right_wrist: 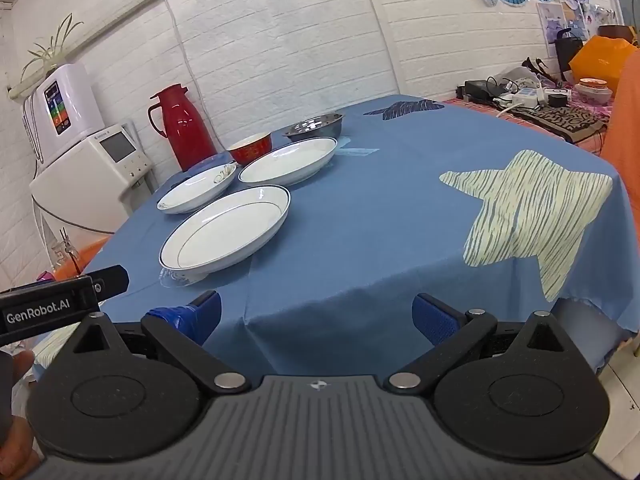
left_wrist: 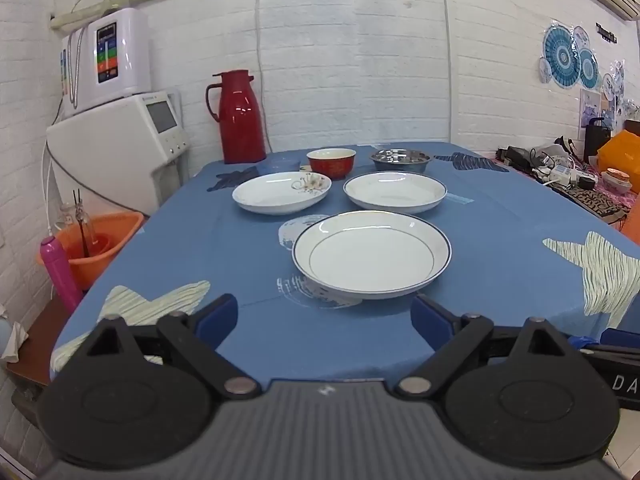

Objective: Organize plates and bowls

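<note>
Three white plates lie on the blue tablecloth (left_wrist: 500, 240): a blue-rimmed one nearest (left_wrist: 372, 254) (right_wrist: 226, 232), a second blue-rimmed one behind it (left_wrist: 395, 192) (right_wrist: 289, 161), and a flower-patterned one at back left (left_wrist: 282, 192) (right_wrist: 197, 188). Behind them stand a red bowl (left_wrist: 331, 162) (right_wrist: 251, 147), a steel bowl (left_wrist: 400, 159) (right_wrist: 315, 125) and a small blue bowl (left_wrist: 279, 165). My left gripper (left_wrist: 324, 318) is open, just short of the nearest plate. My right gripper (right_wrist: 318, 316) is open at the table's front edge, right of the plates.
A red thermos jug (left_wrist: 238, 116) (right_wrist: 180, 126) stands at the table's back left. White appliances (left_wrist: 120, 144) and an orange basin (left_wrist: 98, 240) sit left of the table. Cluttered cables and boxes (left_wrist: 560, 168) lie to the right. The left gripper's body (right_wrist: 60, 306) shows at left.
</note>
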Demonstrator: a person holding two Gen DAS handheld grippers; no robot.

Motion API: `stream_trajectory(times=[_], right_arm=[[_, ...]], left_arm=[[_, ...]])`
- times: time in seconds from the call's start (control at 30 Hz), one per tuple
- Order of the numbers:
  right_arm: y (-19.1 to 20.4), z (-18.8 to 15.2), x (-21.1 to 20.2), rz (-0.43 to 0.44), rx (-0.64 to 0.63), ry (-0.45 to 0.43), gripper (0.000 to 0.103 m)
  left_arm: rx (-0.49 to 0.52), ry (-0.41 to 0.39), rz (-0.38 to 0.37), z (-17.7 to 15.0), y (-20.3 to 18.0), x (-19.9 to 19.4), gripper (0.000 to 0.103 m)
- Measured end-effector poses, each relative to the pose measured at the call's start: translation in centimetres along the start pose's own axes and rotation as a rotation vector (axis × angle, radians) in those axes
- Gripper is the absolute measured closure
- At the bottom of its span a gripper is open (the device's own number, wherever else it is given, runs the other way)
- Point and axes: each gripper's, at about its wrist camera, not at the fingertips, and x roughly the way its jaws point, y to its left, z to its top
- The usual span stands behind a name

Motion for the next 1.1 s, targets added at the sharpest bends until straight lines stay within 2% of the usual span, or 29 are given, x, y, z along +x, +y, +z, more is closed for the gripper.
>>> stream_trajectory(times=[1.1], right_arm=[[0.5, -0.6, 0.5, 0.012, -0.015, 0.010, 0.013]], left_arm=[[-0.006, -0.006, 0.005, 0.5, 1.1, -0.3, 0.010]])
